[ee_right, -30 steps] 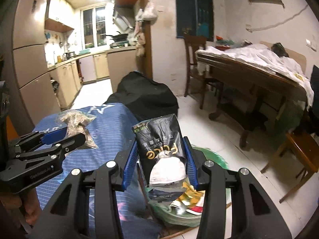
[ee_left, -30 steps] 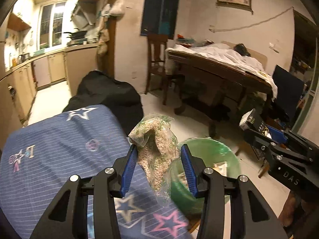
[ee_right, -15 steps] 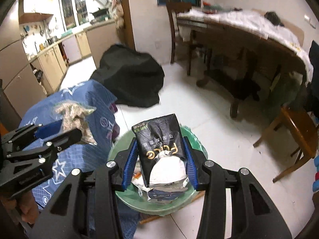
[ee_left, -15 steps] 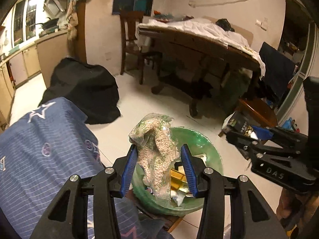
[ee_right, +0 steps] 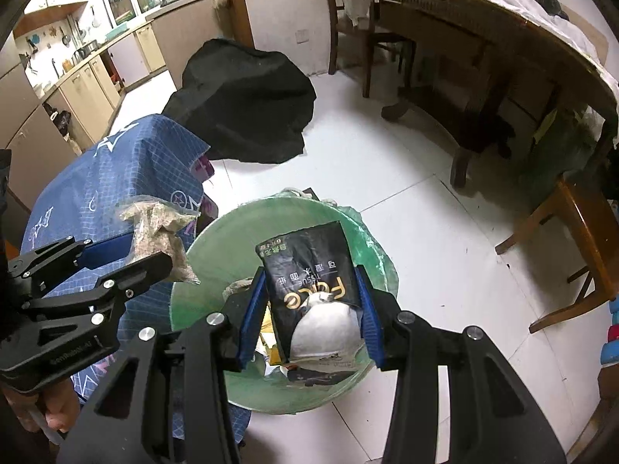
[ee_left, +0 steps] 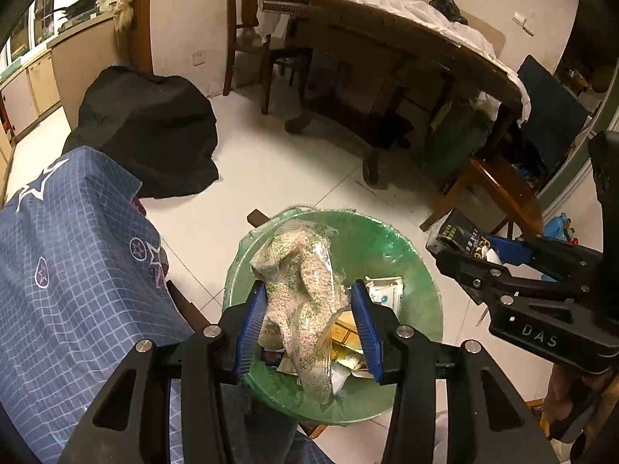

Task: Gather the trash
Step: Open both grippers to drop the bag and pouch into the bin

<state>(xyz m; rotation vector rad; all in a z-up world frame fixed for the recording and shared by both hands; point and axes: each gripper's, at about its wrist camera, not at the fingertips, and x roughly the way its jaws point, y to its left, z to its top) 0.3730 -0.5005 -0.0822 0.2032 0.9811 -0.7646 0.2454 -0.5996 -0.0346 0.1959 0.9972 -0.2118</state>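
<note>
both tools hold trash over the green bin

left tool (ee_left: 307,328) pinches a clear bag of grains (ee_left: 305,294), right tool (ee_right: 311,313) pinches a black tissue pack (ee_right: 309,270), both w/ jaws part shut. they hang right above the bin (ee_right: 216,239) so stuff can drop in.

white tiled floor (ee_left: 294,178), dark wooden table (ee_left: 406,50), kitchen cabinets (ee_right: 93,81) behind
</note>
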